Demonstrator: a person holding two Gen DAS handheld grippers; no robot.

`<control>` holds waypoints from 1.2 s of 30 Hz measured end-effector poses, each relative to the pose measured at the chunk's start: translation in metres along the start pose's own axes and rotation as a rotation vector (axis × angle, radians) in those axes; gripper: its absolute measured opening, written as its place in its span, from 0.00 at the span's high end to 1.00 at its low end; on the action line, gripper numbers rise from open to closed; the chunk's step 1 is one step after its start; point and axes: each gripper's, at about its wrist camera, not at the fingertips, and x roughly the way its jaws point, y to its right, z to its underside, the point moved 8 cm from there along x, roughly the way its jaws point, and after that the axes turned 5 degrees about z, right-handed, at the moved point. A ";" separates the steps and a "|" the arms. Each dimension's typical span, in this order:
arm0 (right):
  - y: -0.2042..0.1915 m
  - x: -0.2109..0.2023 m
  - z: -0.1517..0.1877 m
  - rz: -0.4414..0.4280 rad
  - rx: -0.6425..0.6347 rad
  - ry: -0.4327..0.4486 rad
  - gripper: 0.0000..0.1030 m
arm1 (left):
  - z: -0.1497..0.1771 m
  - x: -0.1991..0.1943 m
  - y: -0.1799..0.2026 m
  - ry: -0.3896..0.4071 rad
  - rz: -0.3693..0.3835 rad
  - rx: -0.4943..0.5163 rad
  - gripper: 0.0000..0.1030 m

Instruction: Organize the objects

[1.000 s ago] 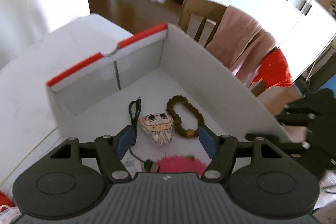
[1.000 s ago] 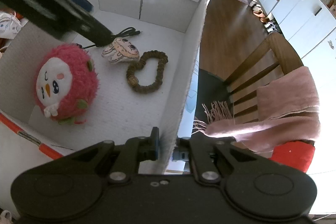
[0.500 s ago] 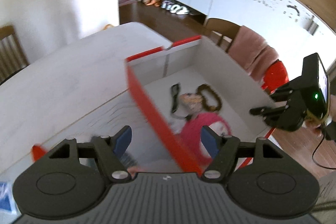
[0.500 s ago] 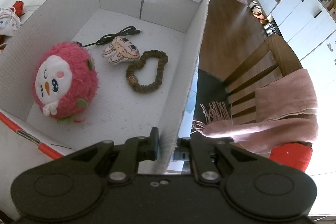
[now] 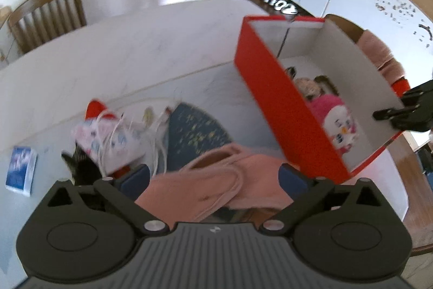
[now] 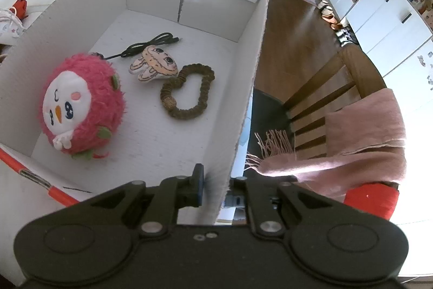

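The table (image 5: 135, 53) spreads ahead of the left hand-held gripper (image 5: 213, 176), whose fingers are spread and empty over a pink cloth (image 5: 216, 186). The red box (image 5: 286, 110) sits ahead and to its right. The right hand-held gripper (image 6: 215, 190) pinches the box's side wall, steadying it. Inside lie a pink plush (image 6: 81, 106), a bead bracelet (image 6: 186, 91) and a small doll charm (image 6: 154, 67). Best to lower squarely onto the cloth, bunch a thick fold, and keep the box pinned while lifting.

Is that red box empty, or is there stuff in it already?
Not empty. The box holds a pink plush toy, a small cartoon charm, a braided loop and a black cable.
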 end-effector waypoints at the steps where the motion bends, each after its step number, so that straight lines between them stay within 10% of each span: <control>1: 0.000 0.000 0.000 0.001 0.000 0.000 0.90 | 0.005 0.004 -0.004 -0.008 -0.021 0.001 0.01; 28: -0.002 0.002 -0.001 0.013 0.002 -0.004 0.89 | 0.060 0.056 -0.056 -0.078 -0.125 -0.225 0.03; 32: -0.002 0.002 -0.001 0.013 0.001 -0.004 0.89 | 0.062 0.052 -0.056 -0.073 -0.188 -0.196 0.23; 36: -0.002 0.002 -0.001 0.012 0.001 -0.004 0.89 | 0.064 0.042 -0.059 -0.060 -0.264 -0.174 0.73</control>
